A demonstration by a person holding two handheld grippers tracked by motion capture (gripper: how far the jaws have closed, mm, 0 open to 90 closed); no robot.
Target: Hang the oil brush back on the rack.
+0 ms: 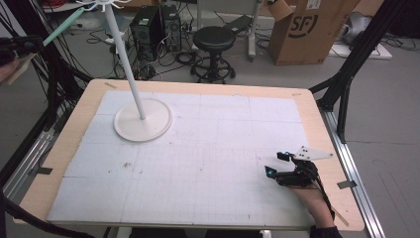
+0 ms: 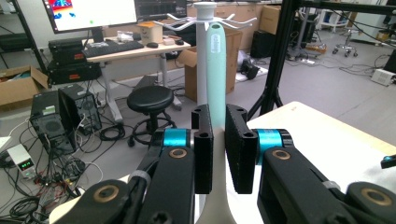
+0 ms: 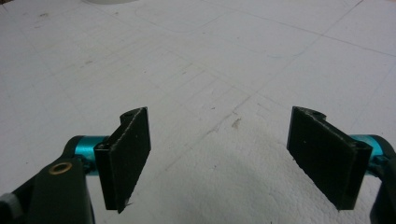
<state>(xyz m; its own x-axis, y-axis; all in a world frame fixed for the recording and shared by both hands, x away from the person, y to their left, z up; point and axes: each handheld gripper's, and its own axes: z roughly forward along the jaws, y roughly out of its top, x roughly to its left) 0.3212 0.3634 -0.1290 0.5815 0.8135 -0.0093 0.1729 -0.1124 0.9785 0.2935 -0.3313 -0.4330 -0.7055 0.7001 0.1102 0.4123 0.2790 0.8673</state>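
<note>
The left gripper (image 2: pixel 217 149) clamped a mint-green handle (image 2: pixel 216 74) pointing ahead toward the white hook stand (image 2: pixel 201 56), while the right gripper (image 3: pixel 219 158) gaped wide, empty, over the white mat (image 3: pixel 196 70).

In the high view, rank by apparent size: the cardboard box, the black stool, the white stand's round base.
1. Cardboard box, cut off by the frame.
2. Black stool.
3. White stand's round base.
Box and stool stand farther back, so true sizes are unsure.

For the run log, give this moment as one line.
left tool: shut on mint handle | right tool: open over mat | rack: upright
</note>
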